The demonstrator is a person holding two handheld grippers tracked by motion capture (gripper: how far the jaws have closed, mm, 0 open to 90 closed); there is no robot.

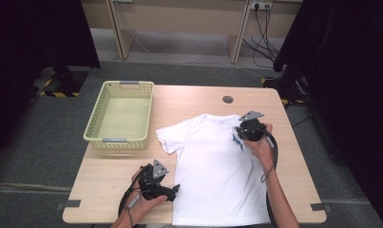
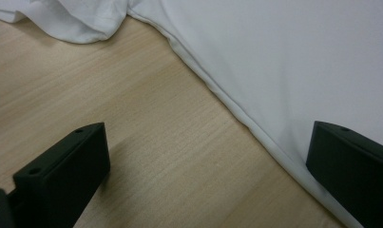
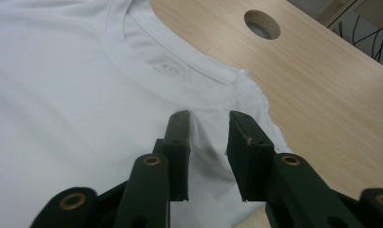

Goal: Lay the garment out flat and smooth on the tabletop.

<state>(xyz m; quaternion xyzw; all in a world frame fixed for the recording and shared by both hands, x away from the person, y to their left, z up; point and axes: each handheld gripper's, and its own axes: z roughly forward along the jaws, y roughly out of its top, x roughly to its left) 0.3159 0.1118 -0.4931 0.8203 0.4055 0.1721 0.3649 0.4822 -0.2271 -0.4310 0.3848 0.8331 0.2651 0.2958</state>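
Shirt lies flat at the table's middle, collar toward twelve o'clock, hem at six, long axis running straight between them. From the high view comes the whole layout: yellow basket at ten o'clock of the shirt, standing apart from the sleeve, with nothing lying in it. Left gripper sits at the shirt's eight o'clock edge; its own view brings in what the overhead cannot, the side seam running between wide-spread jaws, one over bare wood, one over white cloth, neither pressing. Right gripper is up at one o'clock by the shoulder. Its close view picks out the collar and round cable hole, jaws narrowly parted, a small ridge of cloth rising between them, pads not clamped.
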